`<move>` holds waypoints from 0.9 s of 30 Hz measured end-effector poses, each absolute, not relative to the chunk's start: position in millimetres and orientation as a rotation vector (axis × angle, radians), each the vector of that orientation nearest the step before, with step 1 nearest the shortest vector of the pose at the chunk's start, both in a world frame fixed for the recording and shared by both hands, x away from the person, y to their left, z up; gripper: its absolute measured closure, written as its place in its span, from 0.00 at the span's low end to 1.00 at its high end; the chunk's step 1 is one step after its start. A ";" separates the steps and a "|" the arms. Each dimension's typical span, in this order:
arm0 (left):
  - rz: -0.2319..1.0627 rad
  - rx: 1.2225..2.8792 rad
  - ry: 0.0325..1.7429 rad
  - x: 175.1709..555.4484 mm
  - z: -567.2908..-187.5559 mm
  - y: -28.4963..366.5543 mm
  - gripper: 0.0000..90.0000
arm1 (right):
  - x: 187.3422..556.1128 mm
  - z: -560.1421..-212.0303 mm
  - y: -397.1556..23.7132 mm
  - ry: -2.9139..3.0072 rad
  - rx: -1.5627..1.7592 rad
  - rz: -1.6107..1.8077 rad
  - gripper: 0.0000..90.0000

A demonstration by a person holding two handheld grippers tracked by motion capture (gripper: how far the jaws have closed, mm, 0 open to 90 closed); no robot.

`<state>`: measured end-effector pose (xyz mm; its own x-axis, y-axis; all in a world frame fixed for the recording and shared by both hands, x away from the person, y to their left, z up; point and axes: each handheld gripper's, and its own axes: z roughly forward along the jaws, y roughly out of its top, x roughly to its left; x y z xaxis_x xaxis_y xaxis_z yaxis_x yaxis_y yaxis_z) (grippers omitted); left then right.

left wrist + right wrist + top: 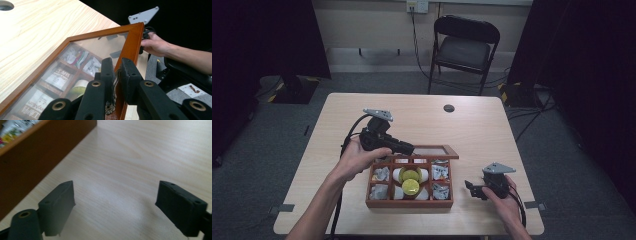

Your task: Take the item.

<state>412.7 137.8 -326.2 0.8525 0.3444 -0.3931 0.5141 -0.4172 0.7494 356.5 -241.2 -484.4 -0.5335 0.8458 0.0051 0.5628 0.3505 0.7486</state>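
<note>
left gripper pinched tight on small brass latch at front edge of glass lid, lid raised, tilted over wooden tea box at table centre. lid judged light, stiff, glass fragile; latch edge best hold. right gripper gaped empty, just right of box.

Both arms are bare, no sleeves or gloves. The left gripper is a chunky black block with a grey three-cornered plate on top, dotted with small holes, and a black cable looping off it. Its jaws have brass-ringed holes at the base. The right gripper has matching black foam-like pads with small screw holes.
</note>
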 end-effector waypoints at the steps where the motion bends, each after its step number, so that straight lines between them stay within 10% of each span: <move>1: -0.219 2.050 0.627 412.5 -326.2 137.6 0.90 | 354.7 -481.9 -240.2 2.233 1.217 1.027 0.17; 27: -0.215 2.045 0.630 416.8 -323.0 138.2 0.90 | 329.7 -445.4 -186.1 2.381 0.928 1.351 0.27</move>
<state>416.8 138.2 -323.0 0.8515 0.3475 -0.3927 0.5151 -0.4147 0.7501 329.7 -186.1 -445.4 -0.7659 0.6366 0.0907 0.4043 0.3671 0.8377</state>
